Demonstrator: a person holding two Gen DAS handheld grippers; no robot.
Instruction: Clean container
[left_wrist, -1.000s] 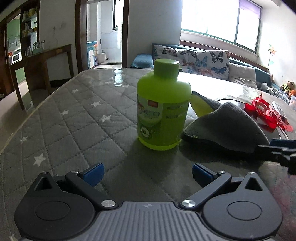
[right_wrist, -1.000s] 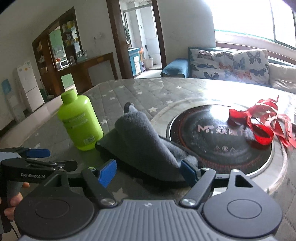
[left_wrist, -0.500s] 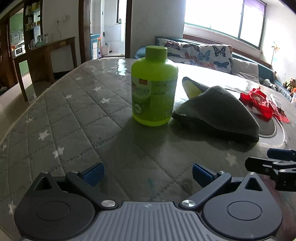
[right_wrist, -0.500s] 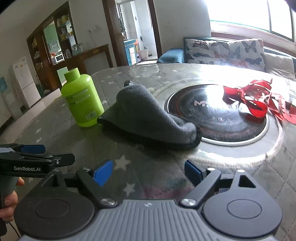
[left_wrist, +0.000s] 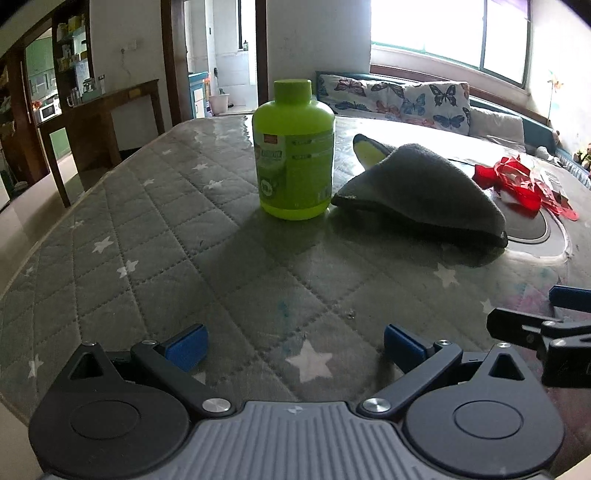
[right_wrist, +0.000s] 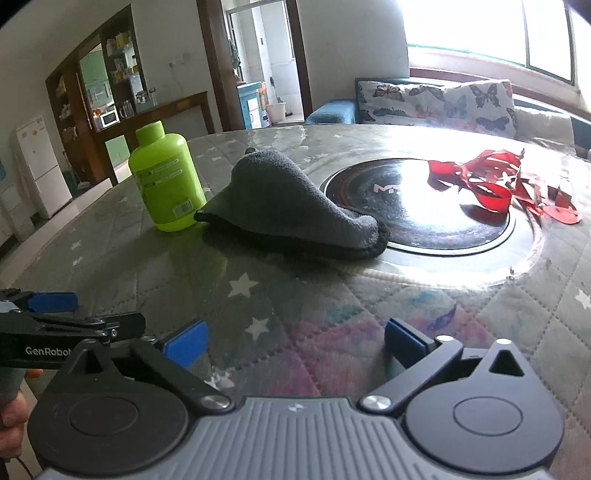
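A lime-green capped bottle (left_wrist: 295, 155) stands upright on the quilted star-pattern table cover (left_wrist: 147, 240); it also shows in the right wrist view (right_wrist: 166, 177). A grey cloth (left_wrist: 424, 192) lies in a heap just right of it, also seen in the right wrist view (right_wrist: 291, 214). My left gripper (left_wrist: 293, 345) is open and empty, well short of the bottle. My right gripper (right_wrist: 293, 343) is open and empty, short of the cloth. The left gripper's fingers (right_wrist: 51, 302) show at the left edge of the right wrist view.
A round black hotplate (right_wrist: 424, 206) is set in the table behind the cloth. Red ribbon scraps (right_wrist: 498, 184) lie on its right side. A butterfly-print sofa (left_wrist: 402, 99) stands beyond the table. The table edge runs along the left (left_wrist: 44, 236).
Both grippers have pulled back from the bottle and the cloth, which now look smaller and farther away. The bottle and cloth have not moved.
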